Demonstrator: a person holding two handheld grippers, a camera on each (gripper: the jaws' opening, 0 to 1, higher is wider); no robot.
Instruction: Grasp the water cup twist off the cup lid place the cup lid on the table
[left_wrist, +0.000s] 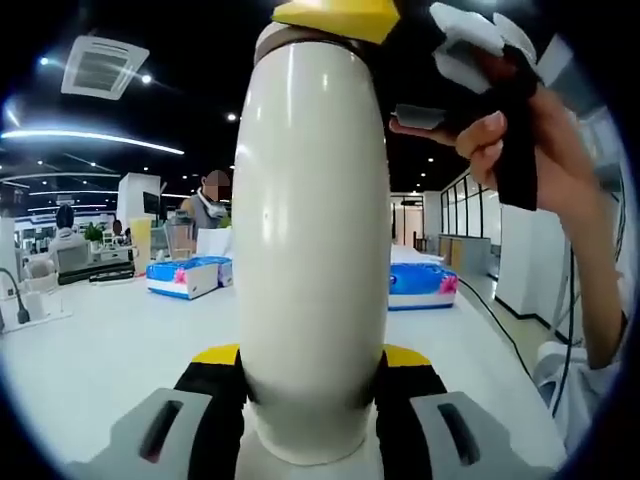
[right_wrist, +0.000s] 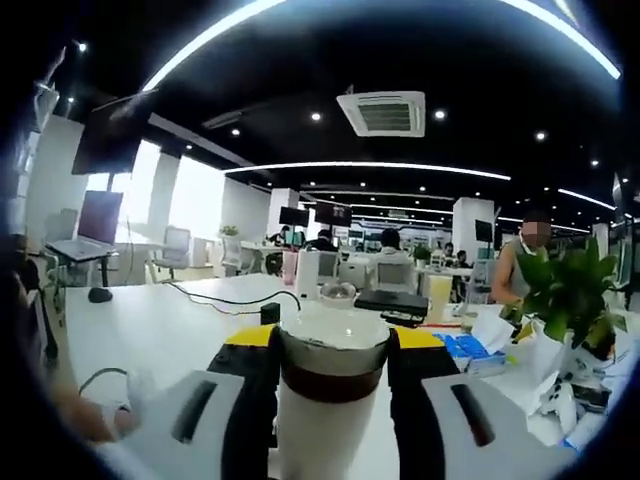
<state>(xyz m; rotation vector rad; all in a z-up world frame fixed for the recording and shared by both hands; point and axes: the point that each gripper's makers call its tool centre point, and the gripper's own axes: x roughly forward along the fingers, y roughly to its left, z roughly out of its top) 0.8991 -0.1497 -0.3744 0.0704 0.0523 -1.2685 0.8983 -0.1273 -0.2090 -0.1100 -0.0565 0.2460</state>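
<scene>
— Behind the water cup (left_wrist: 312, 250), what do you have around you?

— In my left gripper view, a white table (left_wrist: 110, 350) runs back to two blue boxes (left_wrist: 190, 275), one on each side of the cup. A person sits beyond them. At the far left a grey cable (left_wrist: 14, 300) rises from the table edge. In my right gripper view I see a black cable (right_wrist: 225, 298) trailing across the table, a black flat device (right_wrist: 392, 300), a leafy green plant (right_wrist: 570, 290) on the right, and people at desks further back.

— Does anything stand in the way?

— The cup itself blocks the middle of my left gripper view. Nothing sits between my jaws and it.

— Which way does the cup point?

— Its long axis runs up the left gripper view, the base down between my jaws and the top at the upper edge. There the right gripper (left_wrist: 340, 15), yellow-tipped, closes over the upper end, with my hand (left_wrist: 540, 140) behind it. In the right gripper view I look down along the cup from above: the cup lid (right_wrist: 335, 340), pale on top with a dark band beneath, sits on the white body.

— And your grippers?

— My left gripper (left_wrist: 310, 400) is spread only as wide as the cup's body, both jaws pressed against its lower sides. My right one pinches the cup lid, a jaw on each side of it. The cup is held between the two, above the table.
</scene>
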